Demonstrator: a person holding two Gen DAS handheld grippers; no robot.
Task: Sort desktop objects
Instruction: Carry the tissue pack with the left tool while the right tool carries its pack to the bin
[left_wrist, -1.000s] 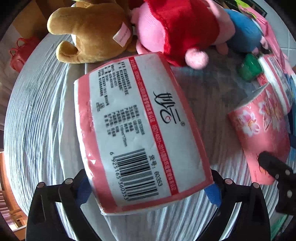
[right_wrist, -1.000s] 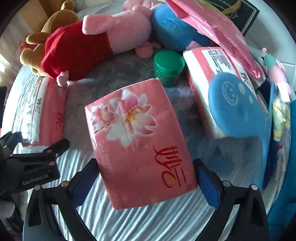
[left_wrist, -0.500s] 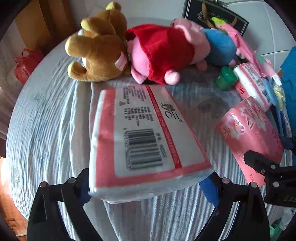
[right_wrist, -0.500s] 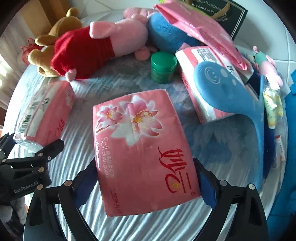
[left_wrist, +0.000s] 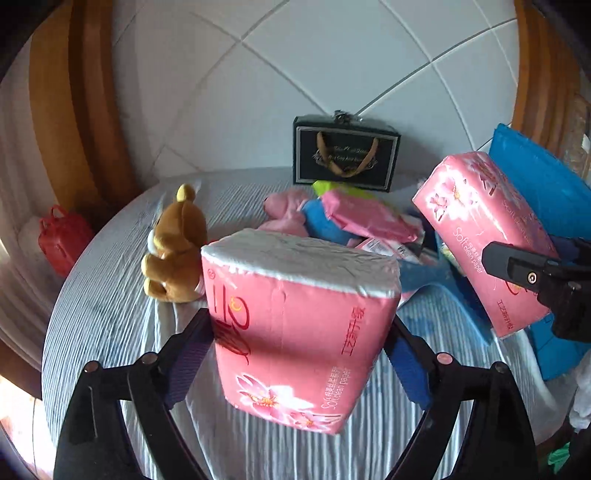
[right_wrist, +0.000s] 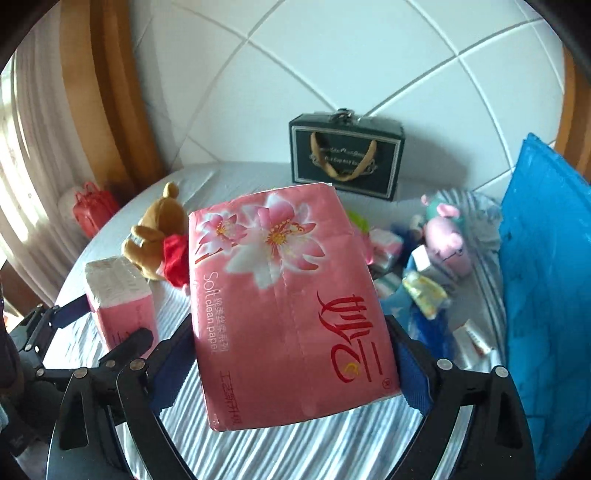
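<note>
Two pink tissue packs are held above the striped round table (left_wrist: 103, 314). My left gripper (left_wrist: 297, 332) has one tissue pack (left_wrist: 295, 306) between its blue pads; the jaws are closing on it and the pads press its sides. The pack's white end faces up. My right gripper (right_wrist: 291, 336) is shut on the second tissue pack (right_wrist: 280, 295), flower side up. In the left wrist view that second pack (left_wrist: 480, 229) hangs at the right. In the right wrist view the left pack (right_wrist: 118, 295) shows at the lower left.
A brown bear (left_wrist: 177, 243) and a pink-and-blue plush (left_wrist: 295, 218) lie mid-table. A dark gift box (right_wrist: 345, 155) stands at the back by the tiled wall. A blue panel (right_wrist: 546, 295) and small packets (right_wrist: 424, 291) crowd the right. A red case (right_wrist: 92, 210) sits at the left.
Both grippers have risen off the table with their tissue packs and tipped up, so the wall shows. The left pack has turned from label side to white end up.
</note>
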